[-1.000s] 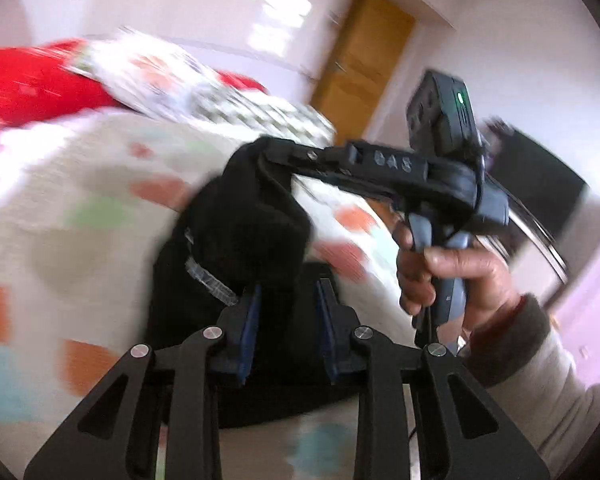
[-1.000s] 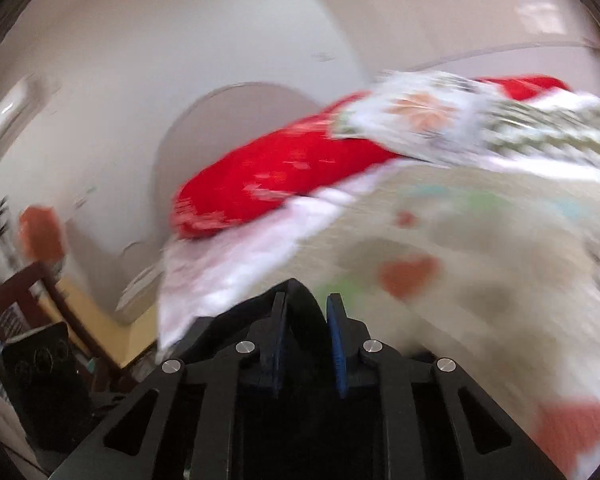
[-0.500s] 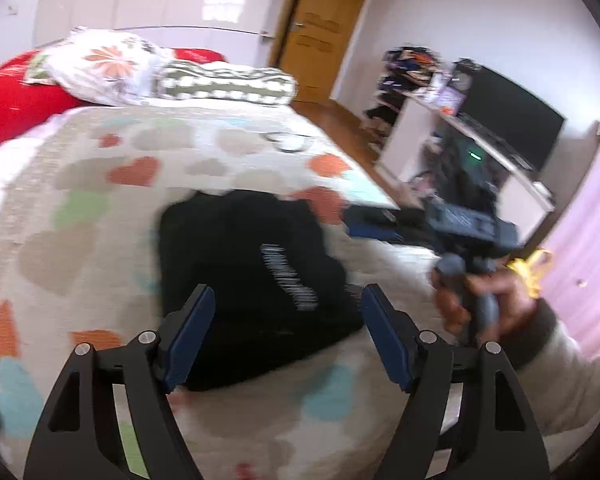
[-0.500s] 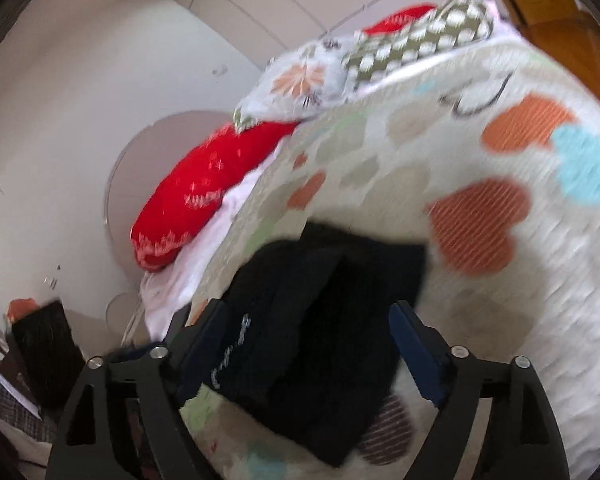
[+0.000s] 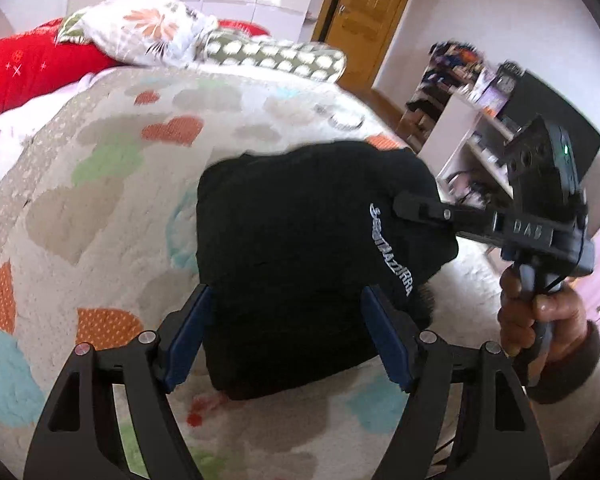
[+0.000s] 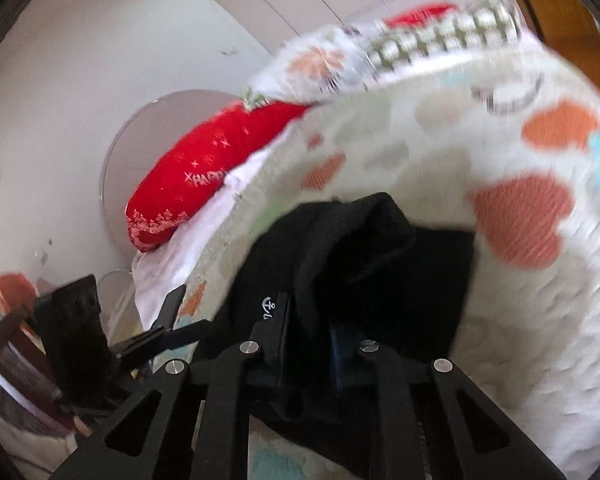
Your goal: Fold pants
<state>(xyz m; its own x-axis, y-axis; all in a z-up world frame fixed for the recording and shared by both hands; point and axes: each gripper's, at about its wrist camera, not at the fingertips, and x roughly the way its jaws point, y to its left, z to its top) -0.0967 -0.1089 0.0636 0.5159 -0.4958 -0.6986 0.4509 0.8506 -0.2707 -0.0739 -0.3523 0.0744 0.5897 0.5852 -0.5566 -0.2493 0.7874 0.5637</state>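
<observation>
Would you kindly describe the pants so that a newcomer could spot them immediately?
Start at the bed, under its quilt of pastel hearts. Near the middle, nearer than the pillows, lies a folded black bundle: the pants. Nothing else on the bed is dark, and white lettering runs along one side.

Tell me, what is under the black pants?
The pants lie on the bed cover with colored hearts. Anything else beneath them is hidden by the cloth.

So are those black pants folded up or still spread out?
Folded: the black pants lie as a compact bundle on the bedspread, no legs trailing.
</observation>
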